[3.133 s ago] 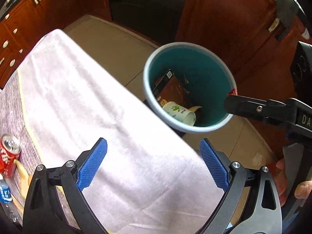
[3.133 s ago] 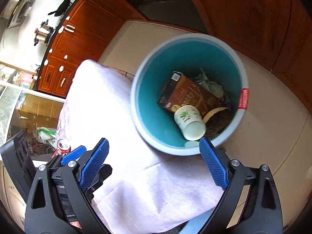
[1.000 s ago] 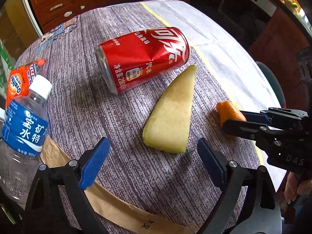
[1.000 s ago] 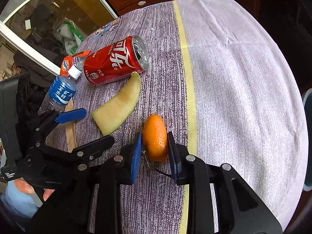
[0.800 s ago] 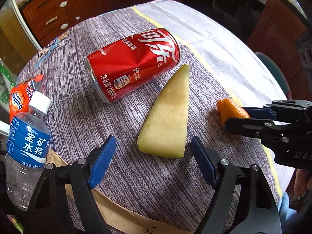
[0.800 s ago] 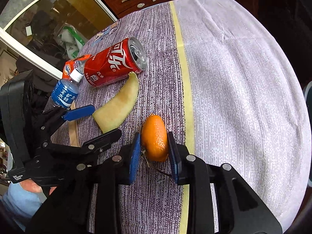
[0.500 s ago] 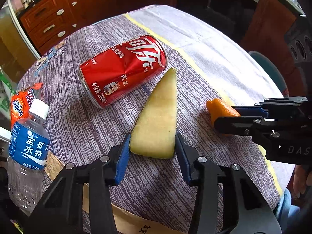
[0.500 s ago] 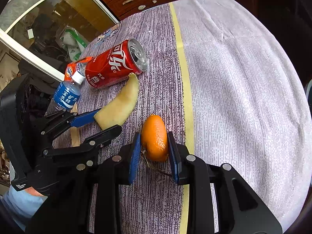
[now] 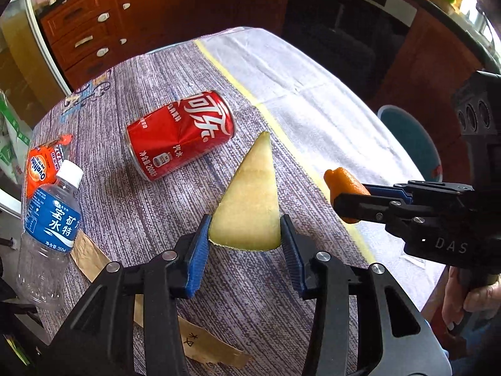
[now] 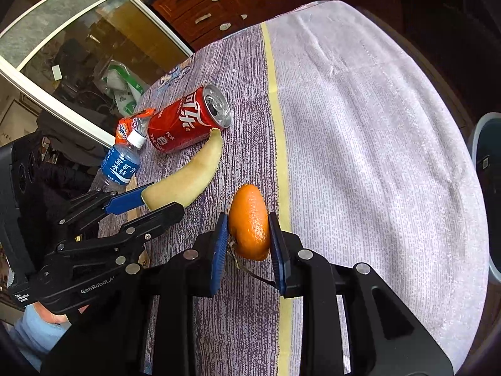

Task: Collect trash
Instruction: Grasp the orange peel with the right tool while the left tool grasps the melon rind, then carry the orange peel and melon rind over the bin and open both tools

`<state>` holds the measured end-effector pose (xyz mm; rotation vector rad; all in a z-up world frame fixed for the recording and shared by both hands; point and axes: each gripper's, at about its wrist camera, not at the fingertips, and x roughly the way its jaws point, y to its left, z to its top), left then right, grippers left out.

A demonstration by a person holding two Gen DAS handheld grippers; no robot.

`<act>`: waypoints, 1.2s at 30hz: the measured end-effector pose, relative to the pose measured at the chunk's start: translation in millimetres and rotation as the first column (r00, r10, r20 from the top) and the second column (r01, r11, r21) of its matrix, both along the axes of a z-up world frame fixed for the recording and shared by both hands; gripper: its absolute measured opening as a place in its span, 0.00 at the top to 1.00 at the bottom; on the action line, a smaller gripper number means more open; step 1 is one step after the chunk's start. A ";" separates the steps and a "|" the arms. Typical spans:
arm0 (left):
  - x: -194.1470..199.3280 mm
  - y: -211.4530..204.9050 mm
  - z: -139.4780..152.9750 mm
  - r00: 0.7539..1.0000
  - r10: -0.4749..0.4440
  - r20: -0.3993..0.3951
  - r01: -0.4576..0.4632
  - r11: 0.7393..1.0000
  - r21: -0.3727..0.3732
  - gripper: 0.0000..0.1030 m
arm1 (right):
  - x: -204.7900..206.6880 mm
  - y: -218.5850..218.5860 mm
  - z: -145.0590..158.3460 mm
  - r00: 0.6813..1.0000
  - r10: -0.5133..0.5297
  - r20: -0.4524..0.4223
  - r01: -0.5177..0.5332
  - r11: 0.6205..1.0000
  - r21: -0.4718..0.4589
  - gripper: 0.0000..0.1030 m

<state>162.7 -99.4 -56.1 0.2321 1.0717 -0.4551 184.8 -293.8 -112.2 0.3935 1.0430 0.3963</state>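
Left gripper (image 9: 244,250), pads against the wide end of the melon rind (image 9: 249,200); the rind's long axis ran straight ahead from the gripper toward the can (image 9: 181,134), tip just beside it. Right gripper (image 10: 247,235), clamped on the orange peel (image 10: 249,222), low over the tabletop (image 10: 360,144). The bin (image 9: 410,138) stood off the tabletop's far right edge, nearer the right gripper, so both loads probably had to travel rightward. Bottle (image 9: 47,219) and sachet (image 9: 40,163) lay at left, not yet collected.
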 end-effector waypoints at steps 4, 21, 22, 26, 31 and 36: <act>-7.9 -13.5 8.2 1.000 -0.024 0.005 0.024 1.000 0.005 0.57 | -8.6 -14.1 6.7 0.999 -0.026 0.020 0.025 0.999 0.022 0.76; -23.9 -147.4 27.8 0.973 -0.232 -0.014 0.233 0.972 0.025 0.58 | -54.2 -167.3 18.8 0.945 -0.315 0.084 0.304 0.945 0.119 0.76; -24.4 -160.4 27.9 0.968 -0.252 -0.017 0.252 0.967 0.025 0.58 | -57.9 -181.4 17.0 0.937 -0.341 0.082 0.329 0.936 0.124 0.76; -26.1 -210.6 24.2 0.944 -0.327 -0.036 0.328 0.945 0.009 0.59 | -73.2 -230.9 9.0 0.898 -0.432 0.077 0.422 0.899 0.122 0.76; -27.1 -268.6 21.7 0.914 -0.401 -0.055 0.401 0.916 -0.010 0.59 | -86.3 -273.2 -4.1 0.863 -0.503 0.049 0.494 0.860 0.130 0.76; -25.7 -316.3 12.3 0.888 -0.454 -0.070 0.455 0.890 -0.007 0.59 | -88.2 -301.1 -18.2 0.844 -0.536 0.010 0.531 0.838 0.126 0.76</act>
